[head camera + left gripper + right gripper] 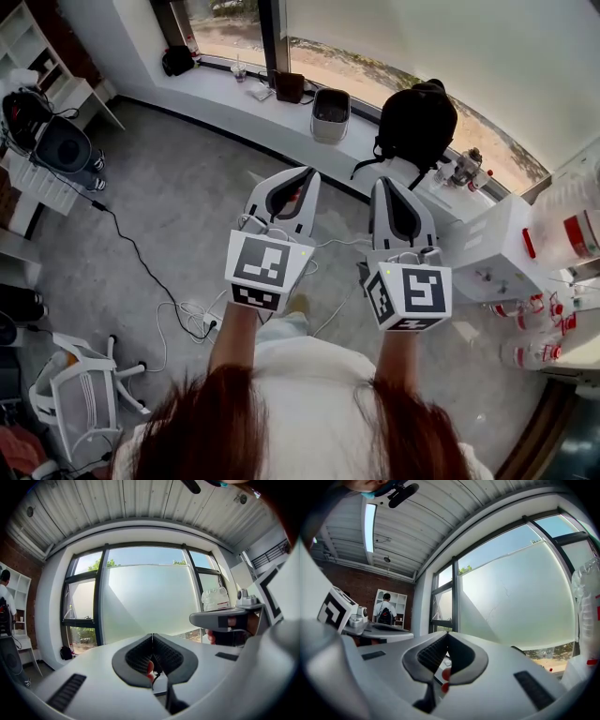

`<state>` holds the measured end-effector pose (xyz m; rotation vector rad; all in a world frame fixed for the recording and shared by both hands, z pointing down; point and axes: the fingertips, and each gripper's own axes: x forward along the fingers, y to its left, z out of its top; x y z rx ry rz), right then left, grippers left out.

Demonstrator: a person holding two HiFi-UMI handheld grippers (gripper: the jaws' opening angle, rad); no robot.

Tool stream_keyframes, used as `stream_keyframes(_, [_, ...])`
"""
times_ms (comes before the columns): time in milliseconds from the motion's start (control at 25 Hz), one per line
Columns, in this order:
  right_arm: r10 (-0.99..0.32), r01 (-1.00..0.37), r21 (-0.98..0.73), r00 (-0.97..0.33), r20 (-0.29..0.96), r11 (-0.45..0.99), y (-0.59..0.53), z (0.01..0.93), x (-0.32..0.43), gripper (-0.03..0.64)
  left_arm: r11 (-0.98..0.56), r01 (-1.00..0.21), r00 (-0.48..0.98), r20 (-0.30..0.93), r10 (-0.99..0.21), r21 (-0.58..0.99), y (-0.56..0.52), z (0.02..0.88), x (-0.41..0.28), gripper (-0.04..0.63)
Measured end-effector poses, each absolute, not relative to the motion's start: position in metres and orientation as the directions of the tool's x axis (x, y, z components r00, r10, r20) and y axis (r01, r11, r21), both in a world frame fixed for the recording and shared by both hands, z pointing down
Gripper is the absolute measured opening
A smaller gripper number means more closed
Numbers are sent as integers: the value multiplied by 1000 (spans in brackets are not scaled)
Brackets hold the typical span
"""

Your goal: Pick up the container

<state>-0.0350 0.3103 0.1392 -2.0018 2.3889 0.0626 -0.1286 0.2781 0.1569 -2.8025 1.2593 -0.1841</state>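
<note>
The container (pixel 566 223) stands at the far right of the head view, on a white unit (pixel 502 246) well ahead of and to the right of both grippers. It is clear, crinkled plastic with a red mark on it. Its outline is blurred there and the frame edge cuts it off.

The left gripper (pixel 303 178) is held level over the grey floor (pixel 178 206), jaws closed together with nothing between them. Its own view shows the ribbed pads meeting at the tip. Past them is a tall window (pixel 140 597) with a frosted blind, which the head view barely catches. That view also has the container (pixel 214 598) small at the right, above the side of the other gripper.

The right gripper (pixel 390 185) is beside it, apart from it, also closed and empty. Its view shows the container (pixel 587 616) only as a clear strip along the right edge, so its shape cannot be told. At the left of that view is a person (pixel 385 611) at white shelves (pixel 396 606), whom the head view does not show.

Only the head view shows a black backpack (pixel 417 122) on the sill (pixel 225 80) and a cable (pixel 131 248) on the floor.
</note>
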Motion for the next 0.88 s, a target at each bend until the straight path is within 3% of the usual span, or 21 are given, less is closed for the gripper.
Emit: stream_keyframes(880, [-995,-993,69,-96,27,97,194,158,-64,23,-708,-704,703,95,-705,-49,156,177,-158,15])
